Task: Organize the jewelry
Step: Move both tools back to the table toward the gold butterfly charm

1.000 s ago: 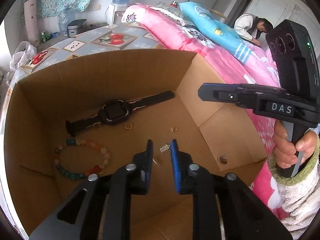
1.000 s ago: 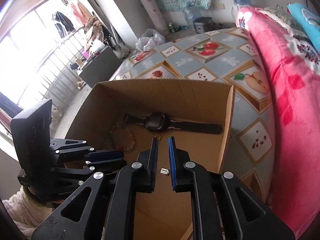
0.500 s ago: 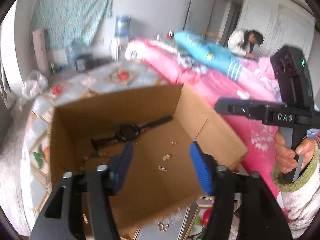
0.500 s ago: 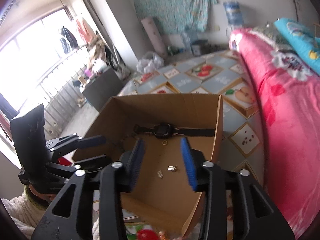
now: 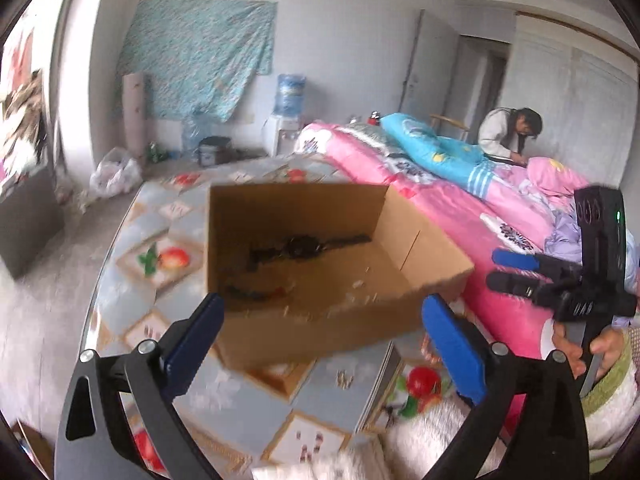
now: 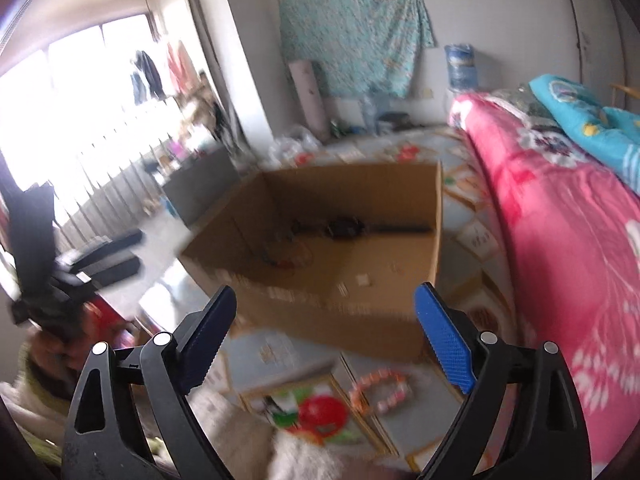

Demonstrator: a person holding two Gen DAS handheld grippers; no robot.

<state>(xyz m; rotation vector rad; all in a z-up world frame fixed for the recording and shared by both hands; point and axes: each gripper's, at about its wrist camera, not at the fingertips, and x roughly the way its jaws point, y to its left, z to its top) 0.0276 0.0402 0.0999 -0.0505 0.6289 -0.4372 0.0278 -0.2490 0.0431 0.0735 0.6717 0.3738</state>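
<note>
Both tongs have pulled up and back out of the box (image 5: 304, 332) since a second ago, and their jaws, then nearly closed over the small pieces on its floor, now stand wide with nothing between them. Nearest the right tongs (image 6: 326, 344), just below and between the pads, a pink bead bracelet (image 6: 380, 390) lies on the fruit-patterned tabletop (image 6: 424, 412), outside the box. Ahead of both tongs sits the box, open-topped. On its floor, nearest the left tongs (image 5: 320, 344), lie a few small pale pieces (image 5: 360, 284) — too blurred to name — and to their left a dark beaded loop (image 5: 256, 292). Farther in, near the back wall, a black watch (image 5: 304, 246) lies flat with its strap stretched out. The right tongs show at the far right of the left view, held in a hand (image 5: 576, 354). Beyond the box to the right, a pink quilt (image 6: 560, 240) covers the bed.
</note>
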